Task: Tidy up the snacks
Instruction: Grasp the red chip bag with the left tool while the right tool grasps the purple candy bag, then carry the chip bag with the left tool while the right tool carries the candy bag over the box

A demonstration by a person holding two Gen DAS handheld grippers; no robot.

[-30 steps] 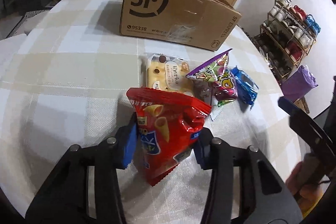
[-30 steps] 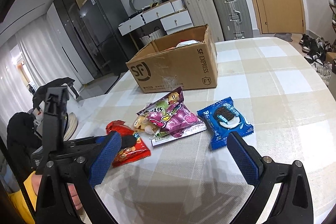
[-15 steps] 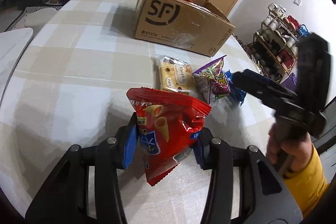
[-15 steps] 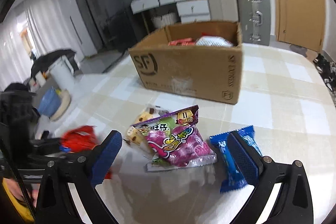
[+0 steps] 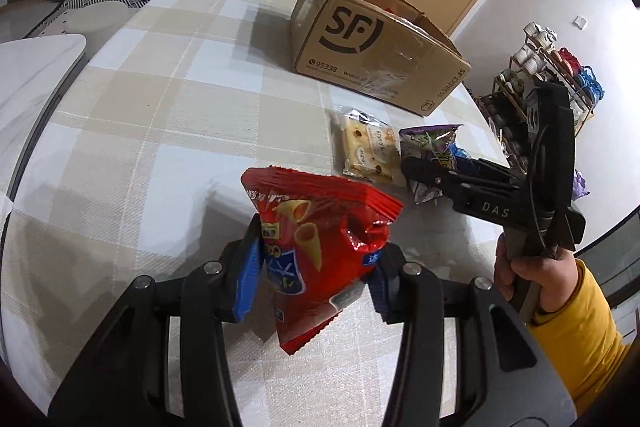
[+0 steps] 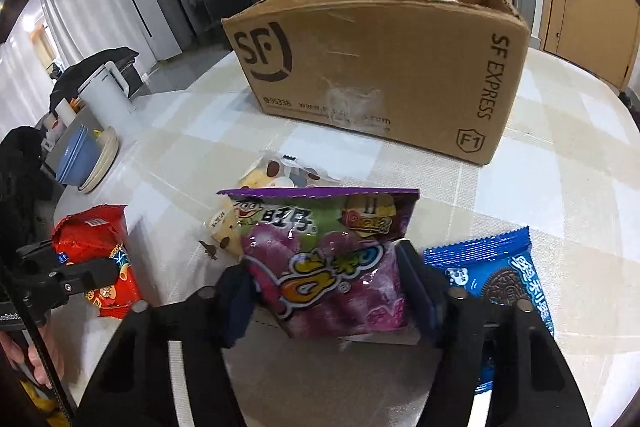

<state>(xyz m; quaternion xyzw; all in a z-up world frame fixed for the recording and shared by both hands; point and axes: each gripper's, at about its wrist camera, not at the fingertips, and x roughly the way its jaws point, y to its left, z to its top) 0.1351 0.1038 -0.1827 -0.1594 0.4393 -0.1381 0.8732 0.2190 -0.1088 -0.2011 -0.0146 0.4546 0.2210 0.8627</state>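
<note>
red snack bag (image 5: pixel 320 247): glossy crinkled foil-plastic, pinched in my left gripper (image 5: pixel 314 275)
purple candy bag (image 6: pixel 332 259): shiny plastic film, held by my right gripper (image 6: pixel 328 287)
blue cookie pack (image 6: pixel 496 275): glossy wrapper
box (image 6: pixel 380 67): matt brown cardboard, scuffed
tablecloth (image 5: pixel 160 131): woven checked cloth, matt
my finger pads (image 5: pixel 246 279): ribbed blue rubber

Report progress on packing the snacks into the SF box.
Done: some packets already show inside the cardboard box. In hand: left gripper grips the red snack bag; right gripper has its jaws around the purple candy bag. Left: the blue cookie pack and the yellow biscuit pack lie on the table.
</note>
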